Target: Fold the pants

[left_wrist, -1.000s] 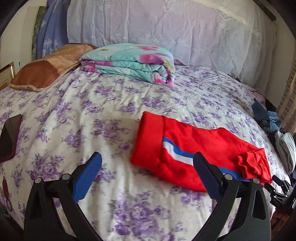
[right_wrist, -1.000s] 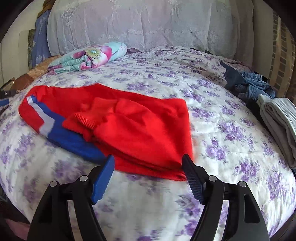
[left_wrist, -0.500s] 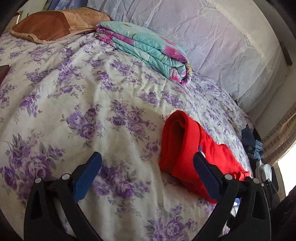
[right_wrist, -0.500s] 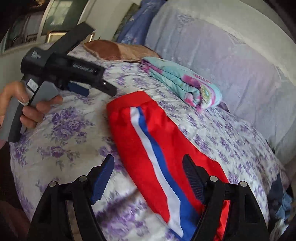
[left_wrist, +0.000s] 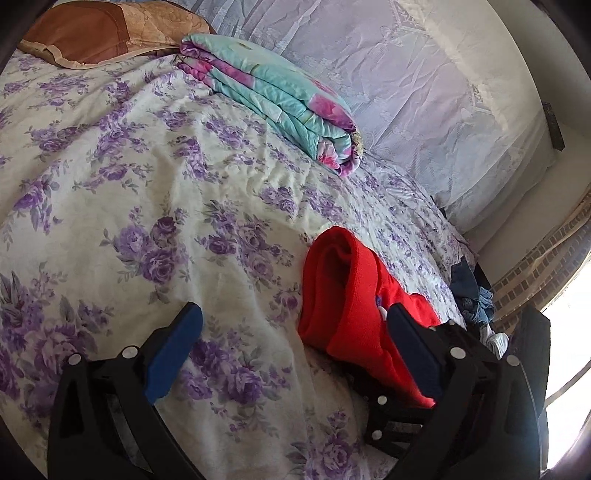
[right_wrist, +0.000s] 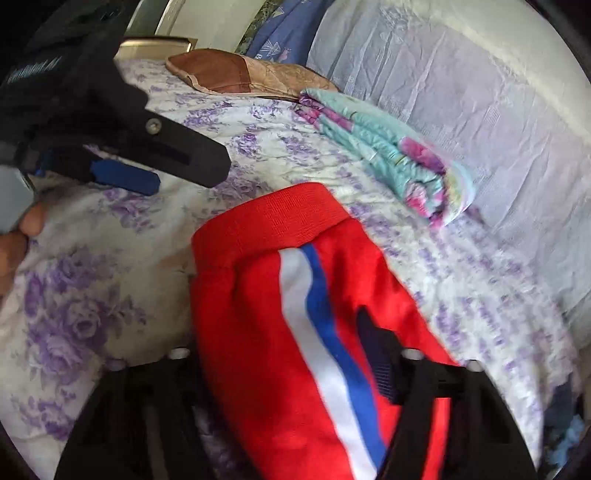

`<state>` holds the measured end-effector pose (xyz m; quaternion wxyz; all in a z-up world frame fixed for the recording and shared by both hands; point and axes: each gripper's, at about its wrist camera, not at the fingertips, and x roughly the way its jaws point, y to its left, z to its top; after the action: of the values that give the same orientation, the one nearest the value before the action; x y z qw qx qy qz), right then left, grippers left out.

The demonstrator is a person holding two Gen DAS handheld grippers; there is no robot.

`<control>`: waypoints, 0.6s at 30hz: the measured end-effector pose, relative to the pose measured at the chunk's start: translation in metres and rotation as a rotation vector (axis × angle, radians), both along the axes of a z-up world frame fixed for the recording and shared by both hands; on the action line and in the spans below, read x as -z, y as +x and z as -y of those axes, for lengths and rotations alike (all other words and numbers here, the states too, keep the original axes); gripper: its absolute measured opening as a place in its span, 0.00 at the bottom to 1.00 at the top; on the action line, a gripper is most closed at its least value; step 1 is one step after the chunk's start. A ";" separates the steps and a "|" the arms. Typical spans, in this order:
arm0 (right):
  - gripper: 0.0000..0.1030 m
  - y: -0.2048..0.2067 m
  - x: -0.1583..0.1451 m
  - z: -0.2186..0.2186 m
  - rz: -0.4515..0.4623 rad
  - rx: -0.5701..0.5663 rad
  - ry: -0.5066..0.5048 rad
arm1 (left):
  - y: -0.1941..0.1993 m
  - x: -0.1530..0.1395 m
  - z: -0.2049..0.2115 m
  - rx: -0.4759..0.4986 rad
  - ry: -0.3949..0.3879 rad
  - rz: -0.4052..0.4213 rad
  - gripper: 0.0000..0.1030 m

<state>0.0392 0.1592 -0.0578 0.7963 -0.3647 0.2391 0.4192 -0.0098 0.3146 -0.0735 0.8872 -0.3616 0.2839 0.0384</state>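
1. Since half a second ago the right gripper [right_wrist: 284,354] has pushed forward over the red pants [right_wrist: 295,332]: the cloth that lay ahead of its fingers now fills the space between them and covers the left one. The left gripper [left_wrist: 295,343] has barely shifted; the pants stay at its right finger, a little larger in view.

2. The pants lie folded on the floral bedspread [left_wrist: 147,192], waistband towards the headboard, with the white and blue side stripe [right_wrist: 317,325] running down the top face.

3. In the right wrist view the pants sit between the fingers of the right gripper, which are spread wide. The right finger [right_wrist: 380,362] lies on the red cloth just beside the stripe; the left finger is hidden under the fabric. Whether anything is pinched cannot be told.

4. In the left wrist view the left gripper is spread wide, holding nothing. Its left blue pad [left_wrist: 173,354] is over bare bedspread; its right pad [left_wrist: 413,350] is against the near edge of the pants.

5. The left gripper also shows in the right wrist view, up left, apart from the waistband.

6. A folded turquoise quilt [left_wrist: 280,96] and a brown pillow [left_wrist: 99,33] lie near the headboard, well apart from the pants.
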 end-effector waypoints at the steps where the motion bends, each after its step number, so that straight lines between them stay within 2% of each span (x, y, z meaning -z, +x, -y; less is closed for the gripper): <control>1: 0.38 0.000 -0.002 0.004 -0.006 0.010 0.017 | 0.000 0.000 -0.001 0.003 -0.003 0.001 0.95; 3: 0.21 0.003 -0.008 0.014 -0.044 0.028 0.065 | 0.000 -0.002 -0.001 0.022 -0.008 0.008 0.95; 5: 0.16 0.013 -0.017 0.027 -0.114 0.057 0.141 | 0.000 -0.004 -0.001 0.049 -0.024 0.016 0.95; 8: 0.15 0.024 -0.027 0.041 -0.174 0.081 0.224 | 0.005 -0.014 0.000 0.096 -0.037 0.028 0.95; 10: 0.15 0.027 -0.029 0.044 -0.171 0.089 0.247 | 0.010 -0.020 0.004 0.134 -0.055 0.045 0.95; 14: 0.15 0.027 -0.030 0.046 -0.163 0.096 0.266 | 0.033 -0.017 0.020 0.298 -0.206 0.055 0.95; 18: 0.15 0.024 -0.028 0.047 -0.137 0.088 0.264 | 0.064 -0.006 0.027 0.357 -0.284 -0.004 0.95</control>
<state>0.0627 0.1123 -0.0297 0.8368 -0.2168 0.2514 0.4354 0.0538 0.2871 -0.0680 0.8195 -0.4268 0.3478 -0.1588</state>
